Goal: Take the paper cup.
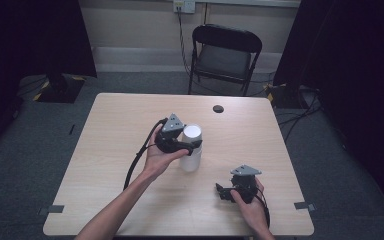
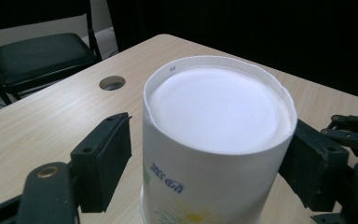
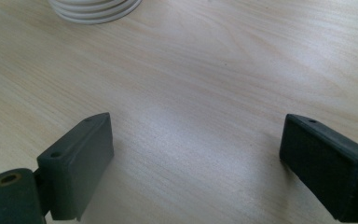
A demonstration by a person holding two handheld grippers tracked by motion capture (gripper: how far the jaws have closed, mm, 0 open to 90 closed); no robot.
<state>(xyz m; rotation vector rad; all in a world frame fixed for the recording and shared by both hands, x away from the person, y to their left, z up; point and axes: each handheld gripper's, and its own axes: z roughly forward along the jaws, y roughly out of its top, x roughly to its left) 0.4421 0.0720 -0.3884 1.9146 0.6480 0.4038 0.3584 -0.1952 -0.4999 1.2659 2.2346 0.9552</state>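
Note:
A white paper cup (image 1: 192, 131) stands upside down near the middle of the wooden table (image 1: 115, 130), with blue print and a yellow flower on its side (image 2: 219, 107). My left gripper (image 1: 190, 145) reaches around its upper part from the left. In the left gripper view (image 2: 214, 154) the right pad rests against the cup wall, while a narrow gap separates the left pad from it. Stacked white rims (image 3: 95, 9) at the cup's base show several nested cups. My right gripper (image 1: 221, 191) lies low over bare table at the front right, jaws wide apart with nothing between them (image 3: 196, 163).
A round cable hole (image 1: 218, 108) sits near the table's far edge. A black folding chair (image 1: 225, 55) stands behind the table. The table's front edge is close to my right hand. Dark curtains flank both sides.

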